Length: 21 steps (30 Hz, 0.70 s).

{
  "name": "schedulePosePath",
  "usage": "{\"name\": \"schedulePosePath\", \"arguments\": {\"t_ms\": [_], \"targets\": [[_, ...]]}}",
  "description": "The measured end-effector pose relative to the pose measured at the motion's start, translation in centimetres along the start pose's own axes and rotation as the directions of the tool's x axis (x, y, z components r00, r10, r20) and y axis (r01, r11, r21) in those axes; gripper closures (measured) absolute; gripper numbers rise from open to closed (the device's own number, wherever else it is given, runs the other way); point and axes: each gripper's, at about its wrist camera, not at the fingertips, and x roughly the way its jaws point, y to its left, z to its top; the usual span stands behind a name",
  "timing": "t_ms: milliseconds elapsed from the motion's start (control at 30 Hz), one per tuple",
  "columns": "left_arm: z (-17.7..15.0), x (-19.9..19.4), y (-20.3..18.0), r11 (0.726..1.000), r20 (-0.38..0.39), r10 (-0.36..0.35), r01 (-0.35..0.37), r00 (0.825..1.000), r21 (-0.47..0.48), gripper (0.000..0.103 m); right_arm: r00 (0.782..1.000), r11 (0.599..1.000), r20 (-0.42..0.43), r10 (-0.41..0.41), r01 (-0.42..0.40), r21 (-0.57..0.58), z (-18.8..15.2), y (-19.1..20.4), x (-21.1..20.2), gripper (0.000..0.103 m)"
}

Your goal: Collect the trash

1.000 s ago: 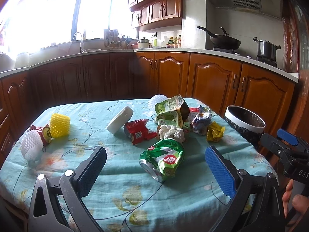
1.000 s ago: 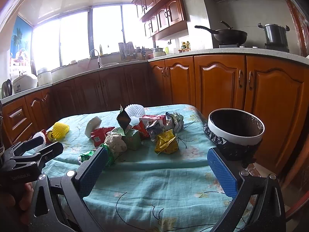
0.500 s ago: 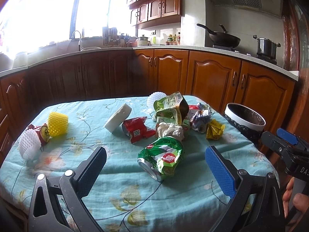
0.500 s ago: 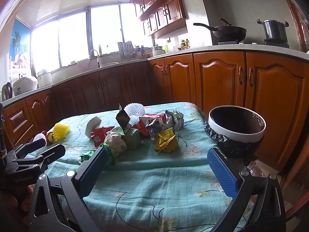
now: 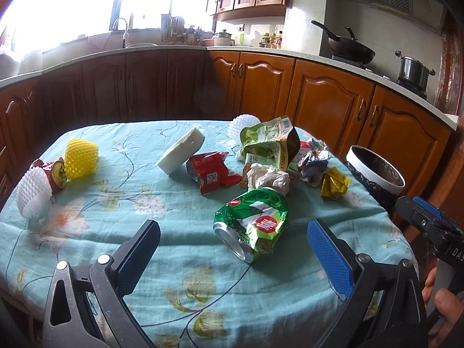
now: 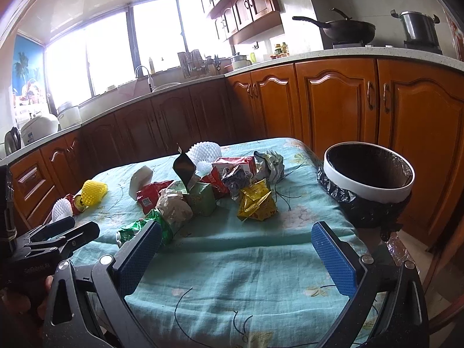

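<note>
Trash lies scattered on a table with a teal flowered cloth [image 5: 121, 211]. A crushed green can [image 5: 253, 223] lies just ahead of my open left gripper [image 5: 232, 240], between the lines of its fingers but apart from them. Behind it sit a crumpled paper ball [image 5: 268, 178], a red wrapper [image 5: 213, 172], a green snack bag [image 5: 269, 142] and a yellow wrapper [image 5: 333, 184]. My right gripper [image 6: 235, 246] stands open over the cloth's near edge, empty, with the yellow wrapper [image 6: 256, 201] ahead. The bin [image 6: 368, 179], white-rimmed with a black liner, stands at the table's right edge.
A white foam disc [image 5: 182, 150], a yellow foam net [image 5: 79, 158], a white foam net [image 5: 33, 192] and a red can [image 5: 55, 172] lie on the table's left. Wooden kitchen cabinets [image 6: 333, 98] run behind. A hand [image 5: 443, 304] holds the right gripper.
The left gripper has moved a little closer to the green can and tilted down slightly. The right gripper has barely shifted. Both stay open; no trash has moved.
</note>
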Motion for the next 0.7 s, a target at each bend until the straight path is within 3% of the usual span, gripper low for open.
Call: {"name": "schedulePosePath", "arguments": {"t_ms": [300,433,700], "targets": [[0.7,4.0,1.1,0.998,-0.139,-0.008,-0.001,0.990,-0.062,0.023,0.994,1.000,-0.109,-0.002,0.002,0.001,0.5,-1.4,3.4,0.001],[1.0,5.9,1.9,0.995,-0.197,-0.028,0.008,0.980,-0.103,0.034,0.989,1.000,-0.150,0.012,-0.008,0.030,0.9,-2.3,5.5,0.006],[1.8,8.9,2.3,0.988,-0.254,-0.091,0.056,0.963,-0.144,0.043,0.968,0.997,-0.248,0.030,-0.010,0.081,1.9,-4.2,9.9,0.019]]}}
